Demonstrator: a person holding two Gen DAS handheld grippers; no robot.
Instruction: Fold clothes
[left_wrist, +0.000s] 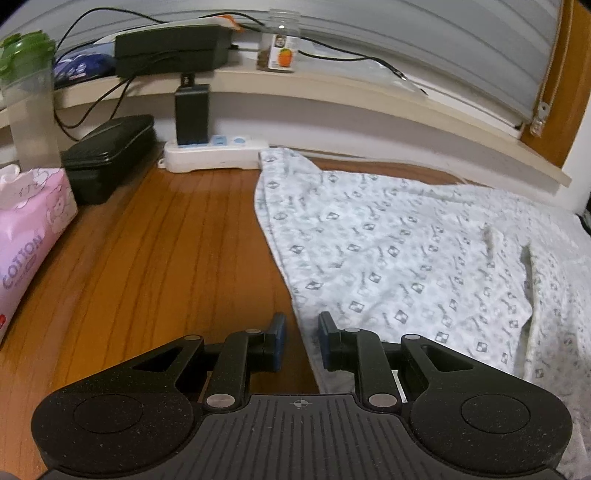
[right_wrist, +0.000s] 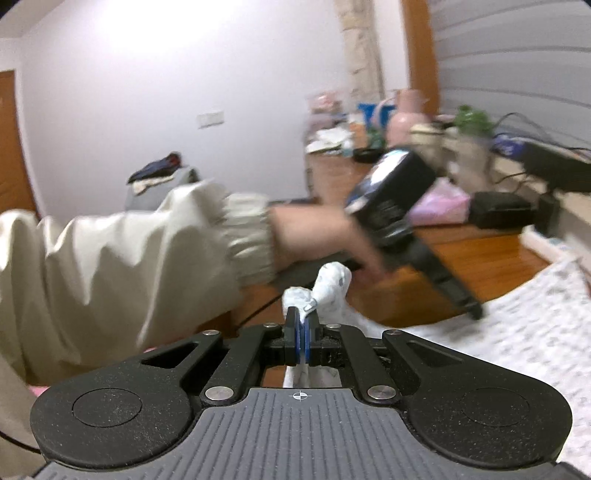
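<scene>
Left wrist view: white garment (left_wrist: 406, 251) with a small grey diamond print, spread soft and creased over the right half of the wooden tabletop (left_wrist: 166, 258), edge running between the left tongs (left_wrist: 301, 332), parted, pads clear of the cloth. Behind: pink tissue pack (left_wrist: 29, 229), black hard case (left_wrist: 107, 155), white power strip (left_wrist: 214, 153), clear jar (left_wrist: 280, 40) on a pale shelf. Right wrist view, blurred: right tongs (right_wrist: 303, 325) clamped on a bunched corner of the garment, lifted off the tabletop. Only here: cream sleeve (right_wrist: 129, 258), hand (right_wrist: 317, 236) around the left tongs' black body.
</scene>
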